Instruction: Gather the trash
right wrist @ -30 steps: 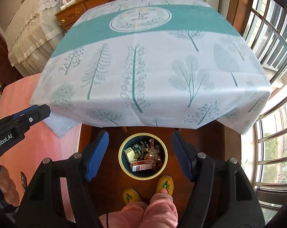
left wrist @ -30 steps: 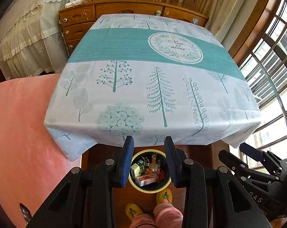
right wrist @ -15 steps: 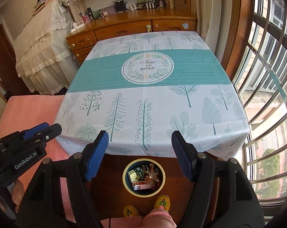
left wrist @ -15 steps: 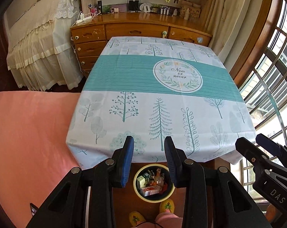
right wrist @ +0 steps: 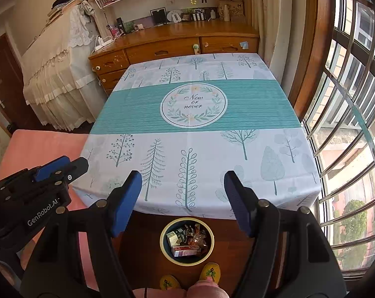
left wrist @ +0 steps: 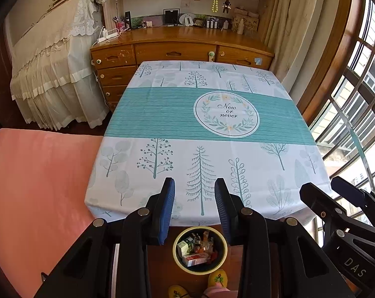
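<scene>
A round bin (left wrist: pixel 200 249) (right wrist: pixel 187 241) with a yellow rim stands on the wooden floor below the table's near edge. It holds several boxes and wrappers. My left gripper (left wrist: pixel 194 186) hangs above the table's near edge, its blue pads apart with nothing between them. My right gripper (right wrist: pixel 183 178) hangs beside it, jaws wide and empty. Each gripper shows at the edge of the other's view. The table (left wrist: pixel 162 114) (right wrist: pixel 249 104) wears a white and teal cloth printed with trees, and I see no trash on it.
A pink bed (left wrist: pixel 33 178) lies left of the table. A wooden dresser (left wrist: pixel 177 49) with small items stands behind the table, a draped cream cover (left wrist: pixel 55 74) to its left. Barred windows (right wrist: pixel 348 124) run along the right. A person's slippered feet (right wrist: pixel 209 273) stand by the bin.
Both grippers have risen and tilted up; the table has dropped lower in view and the dresser and shelves came into sight. The jaws kept their openings.
</scene>
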Demonstrator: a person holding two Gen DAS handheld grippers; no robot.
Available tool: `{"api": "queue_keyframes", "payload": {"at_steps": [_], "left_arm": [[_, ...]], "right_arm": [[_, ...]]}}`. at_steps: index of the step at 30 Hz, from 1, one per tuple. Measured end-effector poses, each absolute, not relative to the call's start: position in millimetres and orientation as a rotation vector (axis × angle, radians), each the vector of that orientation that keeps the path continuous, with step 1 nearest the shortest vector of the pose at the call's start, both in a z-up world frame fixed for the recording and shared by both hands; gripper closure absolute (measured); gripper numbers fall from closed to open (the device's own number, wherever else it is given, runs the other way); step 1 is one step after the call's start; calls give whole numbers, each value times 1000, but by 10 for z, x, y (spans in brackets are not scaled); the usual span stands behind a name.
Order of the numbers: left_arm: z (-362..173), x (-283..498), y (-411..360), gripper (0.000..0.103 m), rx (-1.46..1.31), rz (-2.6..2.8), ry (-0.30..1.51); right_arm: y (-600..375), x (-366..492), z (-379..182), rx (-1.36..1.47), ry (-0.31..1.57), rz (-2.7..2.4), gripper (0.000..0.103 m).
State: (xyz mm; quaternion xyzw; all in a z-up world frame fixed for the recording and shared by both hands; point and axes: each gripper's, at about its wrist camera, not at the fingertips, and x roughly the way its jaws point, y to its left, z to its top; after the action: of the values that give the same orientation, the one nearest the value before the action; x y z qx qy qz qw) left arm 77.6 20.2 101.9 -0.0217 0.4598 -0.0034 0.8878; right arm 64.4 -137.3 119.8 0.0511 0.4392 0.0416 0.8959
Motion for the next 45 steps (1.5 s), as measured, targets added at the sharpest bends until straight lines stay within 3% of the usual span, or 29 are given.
{"api": "queue_keyframes", "payload": {"at_steps": [45], "left_arm": [[886, 791, 15, 69, -13, -26, 969]], "right_arm": [[-1478, 629, 1145, 60, 891, 110, 34]]}}
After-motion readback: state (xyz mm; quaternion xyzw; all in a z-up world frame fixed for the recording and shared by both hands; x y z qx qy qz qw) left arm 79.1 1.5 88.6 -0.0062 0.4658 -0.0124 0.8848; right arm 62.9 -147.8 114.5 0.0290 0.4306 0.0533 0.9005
